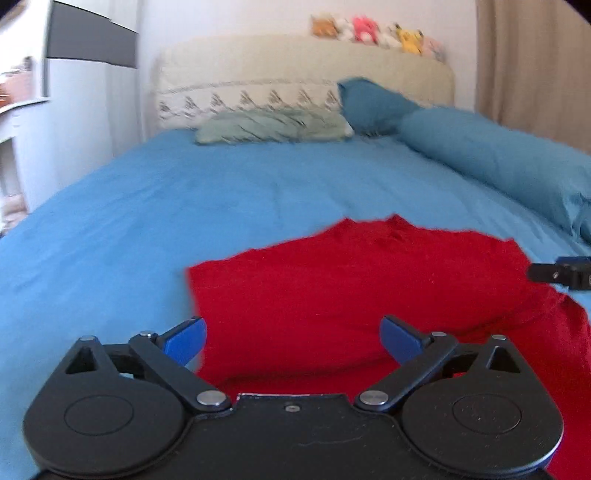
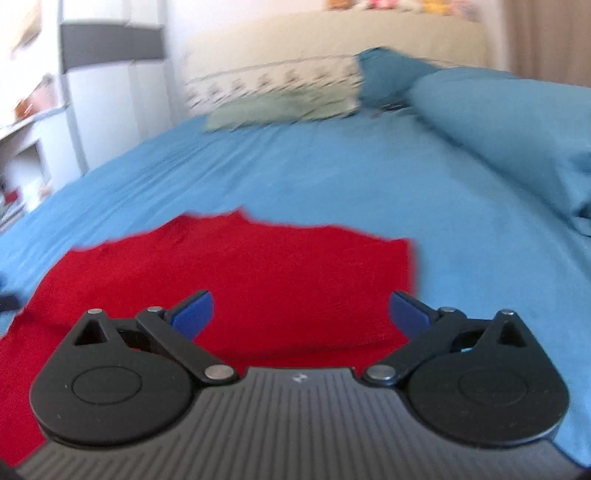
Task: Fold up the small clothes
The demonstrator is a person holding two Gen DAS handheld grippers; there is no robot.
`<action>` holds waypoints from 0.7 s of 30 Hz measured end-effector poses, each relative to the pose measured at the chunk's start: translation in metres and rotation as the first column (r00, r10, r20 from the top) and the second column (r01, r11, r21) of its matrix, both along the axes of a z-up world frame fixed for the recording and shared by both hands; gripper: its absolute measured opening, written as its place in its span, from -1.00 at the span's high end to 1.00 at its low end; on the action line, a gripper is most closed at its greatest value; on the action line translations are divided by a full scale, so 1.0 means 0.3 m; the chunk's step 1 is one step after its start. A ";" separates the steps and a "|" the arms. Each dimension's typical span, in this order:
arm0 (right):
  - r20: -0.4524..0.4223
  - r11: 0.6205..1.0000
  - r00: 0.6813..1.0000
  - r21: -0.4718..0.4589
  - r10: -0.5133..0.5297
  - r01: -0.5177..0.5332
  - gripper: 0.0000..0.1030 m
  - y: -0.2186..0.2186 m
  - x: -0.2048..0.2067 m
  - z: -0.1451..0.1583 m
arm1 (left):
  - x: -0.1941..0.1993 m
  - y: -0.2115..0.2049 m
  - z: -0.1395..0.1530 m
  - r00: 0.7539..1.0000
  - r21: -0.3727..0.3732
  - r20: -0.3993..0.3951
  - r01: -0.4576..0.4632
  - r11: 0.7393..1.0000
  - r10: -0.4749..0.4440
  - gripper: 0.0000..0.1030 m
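A red garment (image 1: 354, 280) lies folded on the blue bed sheet (image 1: 147, 206), its near edge a soft doubled fold. My left gripper (image 1: 291, 338) hovers over the garment's left part, blue pads spread wide with only cloth below them. In the right wrist view the same red garment (image 2: 236, 273) fills the lower left, and my right gripper (image 2: 301, 314) stands open above its right edge, holding nothing. A dark tip of the right gripper (image 1: 561, 273) shows at the right edge of the left wrist view.
Pillows lie at the head of the bed: a patterned one (image 1: 251, 98), a pale green one (image 1: 273, 125) and a long blue bolster (image 1: 491, 155). Plush toys (image 1: 376, 31) line the headboard. A white cabinet (image 1: 74, 110) stands left, a curtain (image 1: 532, 59) right.
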State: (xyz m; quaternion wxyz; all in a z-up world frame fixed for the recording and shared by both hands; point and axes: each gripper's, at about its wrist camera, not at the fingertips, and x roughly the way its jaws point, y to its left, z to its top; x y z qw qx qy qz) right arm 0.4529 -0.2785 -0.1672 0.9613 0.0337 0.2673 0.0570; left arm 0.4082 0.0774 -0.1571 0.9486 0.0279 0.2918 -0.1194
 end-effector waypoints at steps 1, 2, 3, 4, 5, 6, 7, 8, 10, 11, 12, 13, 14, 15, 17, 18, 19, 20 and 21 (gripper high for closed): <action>-0.003 1.000 1.000 -0.014 0.012 -0.012 -1.00 0.024 0.009 -0.014 | 0.024 -0.014 -0.018 1.000 0.000 -0.023 0.014 1.000 -0.014 -0.97; -0.016 1.000 1.000 -0.019 0.019 -0.019 -1.00 0.039 0.021 -0.029 | 0.044 -0.021 -0.040 0.998 0.000 -0.050 0.024 1.000 -0.024 -0.96; -0.038 1.000 0.999 -0.018 0.024 -0.025 -1.00 0.047 0.036 -0.047 | 0.057 -0.020 -0.059 0.997 0.001 -0.073 0.025 1.000 -0.025 -0.94; -0.067 1.000 0.998 -0.017 0.020 -0.022 -1.00 0.049 0.051 -0.068 | 0.066 -0.014 -0.082 0.995 0.003 -0.101 0.022 1.000 -0.022 -0.94; -0.097 1.000 0.995 -0.017 0.004 -0.006 -1.00 0.042 0.062 -0.091 | 0.074 -0.004 -0.110 0.991 0.005 -0.136 0.011 1.000 -0.011 -0.93; -0.118 1.000 0.993 -0.010 -0.016 0.015 -1.00 0.021 0.064 -0.112 | 0.068 0.010 -0.133 0.988 0.003 -0.156 0.003 1.000 -0.003 -0.87; -0.112 0.999 0.993 0.018 -0.026 0.029 -1.00 -0.006 0.053 -0.127 | 0.053 0.027 -0.145 0.990 -0.010 -0.138 0.005 1.000 -0.006 -0.87; -0.102 0.998 0.994 0.057 -0.036 0.042 -1.00 -0.034 0.042 -0.134 | 0.041 0.039 -0.145 0.992 -0.021 -0.128 -0.001 1.000 -0.002 -0.84; -0.111 0.993 0.992 0.098 -0.053 0.064 -1.00 -0.075 0.033 -0.137 | 0.037 0.037 -0.143 0.991 -0.020 -0.134 -0.014 1.000 0.011 -0.81; -0.114 0.993 0.992 0.100 -0.046 0.057 -1.00 -0.082 0.030 -0.132 | 0.034 0.033 -0.139 0.990 -0.018 -0.137 -0.020 1.000 0.017 -0.80; -0.121 0.995 0.991 0.079 -0.047 0.057 -1.00 -0.080 0.030 -0.119 | 0.030 0.030 -0.130 0.989 -0.012 -0.143 -0.026 1.000 0.024 -0.78; -0.124 0.997 0.991 0.044 -0.054 0.060 -1.00 -0.075 0.024 -0.096 | 0.021 0.025 -0.114 0.989 -0.010 -0.145 -0.032 0.999 0.030 -0.78; -0.114 0.997 0.991 0.021 -0.066 0.068 -1.00 -0.075 0.012 -0.068 | 0.003 0.024 -0.086 0.990 -0.008 -0.138 -0.040 0.999 0.038 -0.78; -0.093 0.998 0.994 0.015 -0.066 0.067 -1.00 -0.085 -0.015 -0.034 | -0.019 0.032 -0.054 0.991 -0.001 -0.119 -0.053 0.999 0.053 -0.78; -0.044 0.999 0.998 0.030 -0.042 0.043 -1.00 -0.110 -0.098 0.051 | -0.090 0.055 0.037 0.993 0.006 -0.065 -0.094 0.996 0.094 -0.82; -0.026 0.999 0.999 0.027 -0.039 0.040 -1.00 -0.122 -0.138 0.096 | -0.126 0.075 0.090 0.993 -0.008 -0.043 -0.110 0.994 0.110 -0.91; -0.003 0.998 0.999 0.031 -0.046 0.046 -1.00 -0.141 -0.193 0.148 | -0.177 0.102 0.149 0.992 -0.034 -0.023 -0.126 0.991 0.126 -1.00; 0.011 0.998 0.999 0.046 -0.048 0.047 -1.00 -0.162 -0.251 0.200 | -0.215 0.130 0.194 0.990 -0.056 -0.011 -0.139 0.989 0.139 -1.00; 0.016 0.997 0.999 0.060 -0.049 0.048 -1.00 -0.181 -0.302 0.246 | -0.262 0.155 0.238 0.988 -0.080 -0.004 -0.155 0.985 0.156 -1.00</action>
